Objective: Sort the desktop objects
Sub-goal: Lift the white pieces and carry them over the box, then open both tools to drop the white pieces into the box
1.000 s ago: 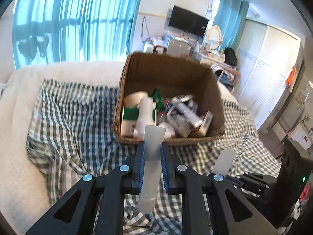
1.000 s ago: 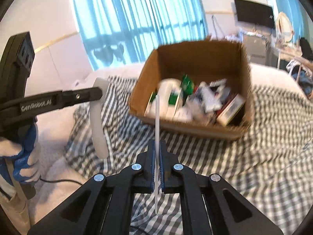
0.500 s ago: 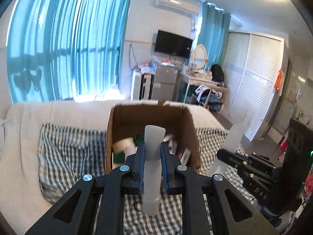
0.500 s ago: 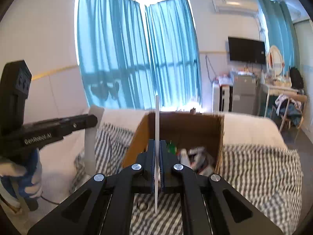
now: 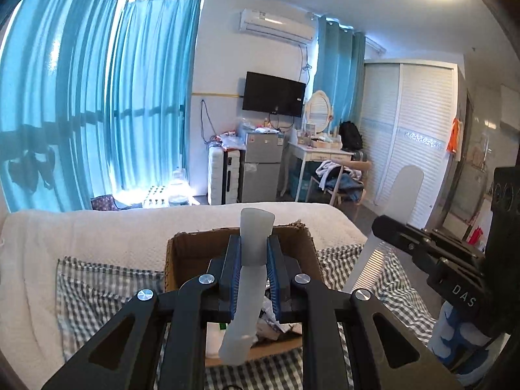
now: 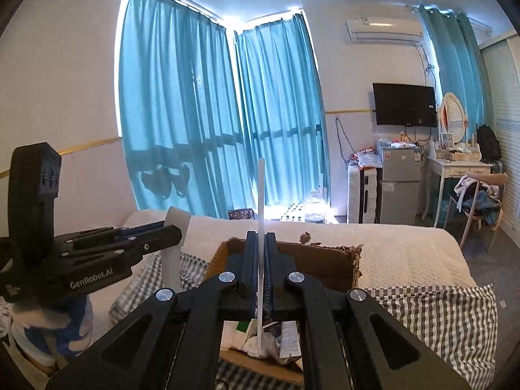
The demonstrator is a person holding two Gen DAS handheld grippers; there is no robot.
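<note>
The left gripper (image 5: 254,273) has its two blue-padded fingers (image 5: 234,273) nearly closed on a translucent white curved plastic piece (image 5: 248,282), which stands upright between the pads in the lower centre of the left wrist frame. The right gripper (image 6: 260,269) is fully closed on a thin white plastic comb (image 6: 260,243), seen edge-on as a narrow vertical strip; in the left wrist frame the same comb (image 5: 395,221) shows its broad side and fine teeth at right, pinched by black fingers.

Below both grippers sits the open brown cardboard box (image 5: 182,260) with mixed small packages inside — its rim is just under the fingertips. The box rests on a grey-and-white checked cloth (image 6: 448,318) over a white textured bed cover (image 5: 97,234). Both held things stand apart from the box edges, and bare bed lies to the left and behind.
</note>
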